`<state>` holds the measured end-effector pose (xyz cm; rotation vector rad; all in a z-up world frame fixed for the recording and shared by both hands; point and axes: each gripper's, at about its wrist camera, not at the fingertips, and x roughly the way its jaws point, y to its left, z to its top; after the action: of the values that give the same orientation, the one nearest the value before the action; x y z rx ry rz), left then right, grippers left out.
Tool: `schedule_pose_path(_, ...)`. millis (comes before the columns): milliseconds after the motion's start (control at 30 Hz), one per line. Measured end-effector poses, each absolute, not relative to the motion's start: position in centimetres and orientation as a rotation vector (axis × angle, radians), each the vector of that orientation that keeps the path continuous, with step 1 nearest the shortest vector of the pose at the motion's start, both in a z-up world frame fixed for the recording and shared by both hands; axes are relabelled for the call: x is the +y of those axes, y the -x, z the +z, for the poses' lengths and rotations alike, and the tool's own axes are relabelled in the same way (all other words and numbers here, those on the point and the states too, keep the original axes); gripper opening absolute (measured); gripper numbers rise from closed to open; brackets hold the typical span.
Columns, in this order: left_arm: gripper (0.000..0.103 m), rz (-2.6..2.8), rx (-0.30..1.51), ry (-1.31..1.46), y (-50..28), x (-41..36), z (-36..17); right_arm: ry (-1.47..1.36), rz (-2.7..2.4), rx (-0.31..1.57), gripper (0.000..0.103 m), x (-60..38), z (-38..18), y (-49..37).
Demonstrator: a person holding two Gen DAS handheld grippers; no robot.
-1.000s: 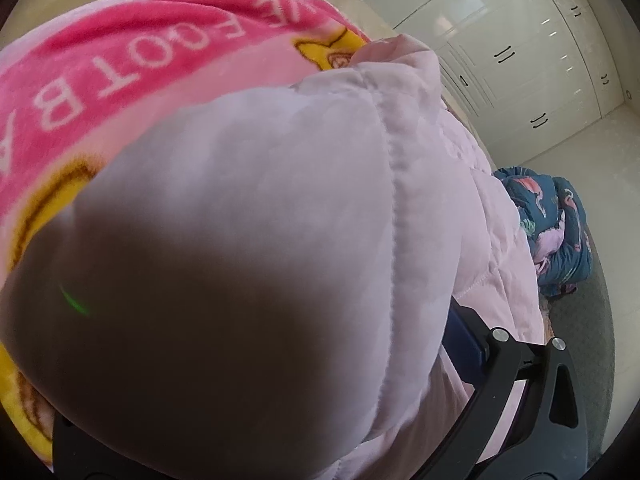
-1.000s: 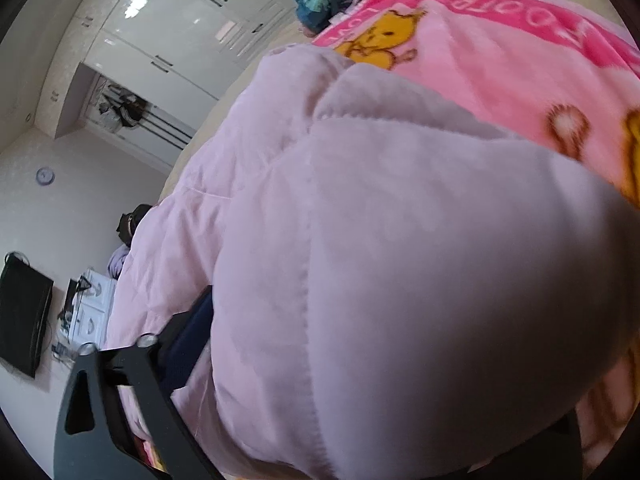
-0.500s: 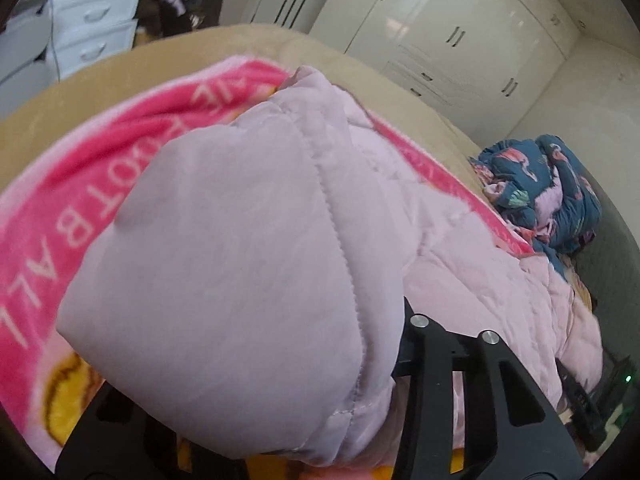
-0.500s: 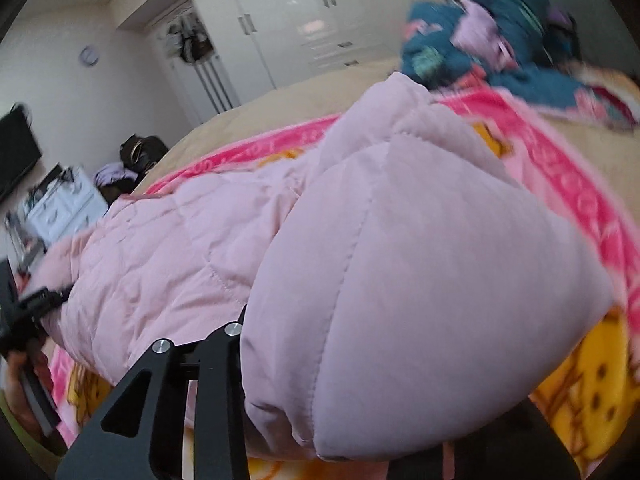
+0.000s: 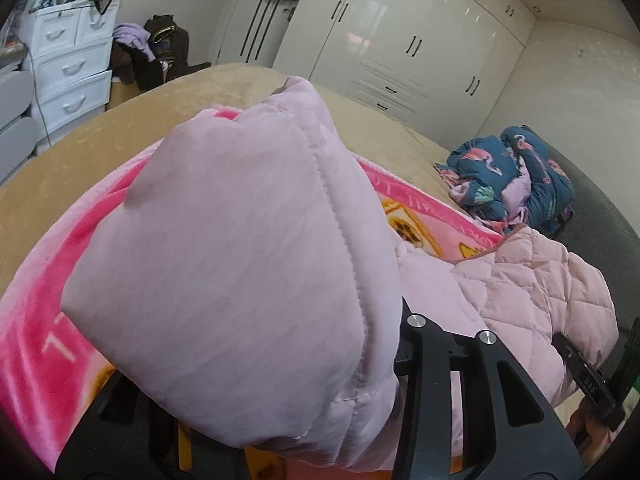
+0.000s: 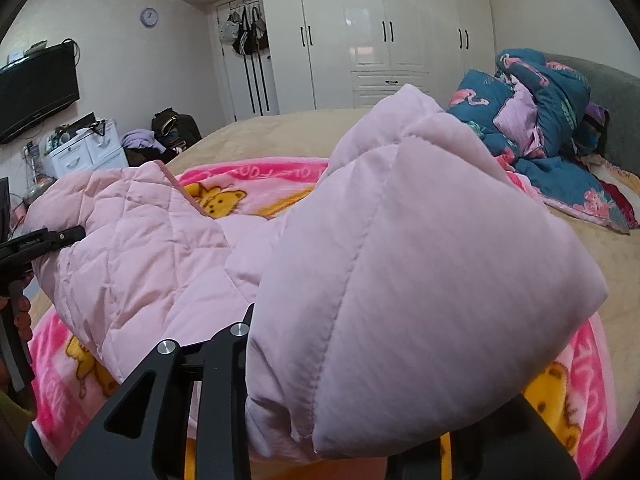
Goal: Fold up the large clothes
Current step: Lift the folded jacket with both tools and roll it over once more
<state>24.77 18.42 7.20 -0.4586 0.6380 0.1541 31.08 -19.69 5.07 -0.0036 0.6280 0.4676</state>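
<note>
White lettering ran along the pink blanket's (image 6: 256, 174) border but could not be read. The small marking on the black gripper finger (image 5: 588, 380) was too small to read.

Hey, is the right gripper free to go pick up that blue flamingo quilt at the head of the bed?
Probably not: the right gripper is shut on the pink jacket, and the flamingo quilt lies beyond it.

We see a bed (image 6: 280, 128) with a tan cover; a pink cartoon blanket (image 6: 256, 184) lies spread across it, and toward its head end sits a heap of what seems teal flamingo-print bedding (image 6: 540, 120).
</note>
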Motion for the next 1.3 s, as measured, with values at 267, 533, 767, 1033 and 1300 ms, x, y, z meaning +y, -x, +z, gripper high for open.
schedule_pose_path(267,0.033,0.141,0.654,0.450,-21.3,18.0,7.0,0.005,0.481,0.623,0.028,-20.9,5.3,-28.1)
schedule_pose_path(533,0.033,0.142,0.668,0.434,-18.9,17.5,6.6,-0.004,0.474,0.622,0.028,-21.7,4.8,-25.3)
schedule_pose_path(767,0.033,0.146,0.682,0.419,-17.3,17.2,5.8,-0.022,0.463,0.633,0.028,-22.9,3.9,-23.5)
schedule_pose_path(1033,0.034,0.169,0.710,0.394,-16.2,16.8,4.2,-0.083,0.435,0.670,0.029,-24.5,1.5,-22.6)
schedule_pose_path(1300,0.036,0.198,0.740,0.387,-15.6,16.7,2.5,-0.194,0.398,0.739,0.033,-26.5,-1.7,-22.7)
